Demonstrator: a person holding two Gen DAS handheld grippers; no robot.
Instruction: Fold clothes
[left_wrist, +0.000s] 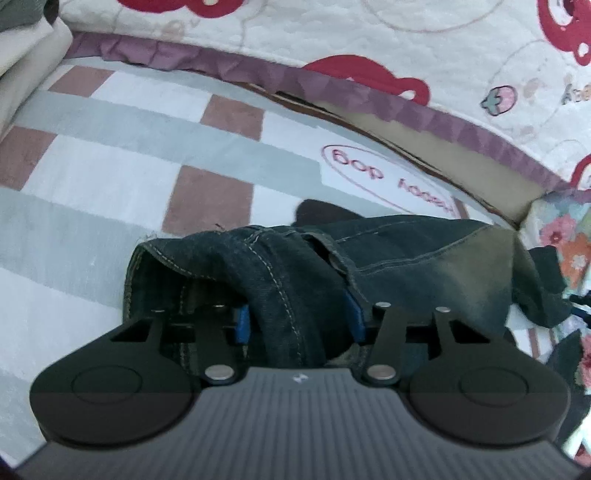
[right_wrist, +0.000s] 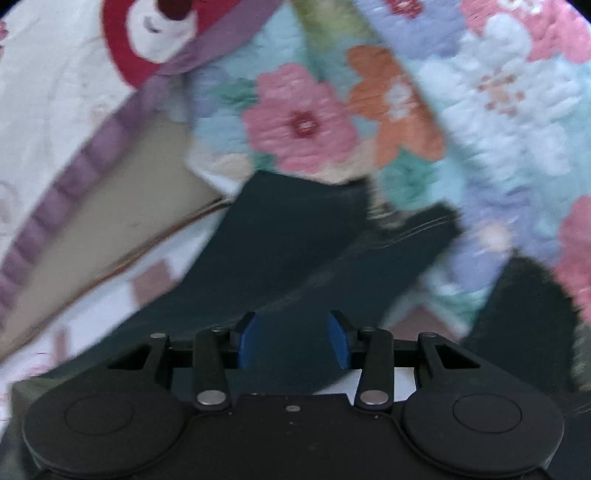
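Note:
Dark blue jeans (left_wrist: 424, 258) lie bunched on the checked bed sheet (left_wrist: 110, 166) in the left wrist view, a cuff or waist opening facing left. A thick fold of the denim fills the gap between the blue pads (left_wrist: 242, 325) of my left gripper (left_wrist: 297, 314), which is shut on it. In the blurred right wrist view, a flat stretch of the jeans (right_wrist: 295, 229) runs away from my right gripper (right_wrist: 293, 332). Its blue pads (right_wrist: 249, 339) stand apart just above the denim, open and pressing on nothing.
A white quilt with red bear prints (left_wrist: 406, 44) and a purple ruffle trim (left_wrist: 258, 70) borders the far side. A floral blanket (right_wrist: 480, 110) lies to the right. Another dark garment (right_wrist: 524, 302) rests at the right. Beige folded cloth (left_wrist: 29, 48) sits at the far left.

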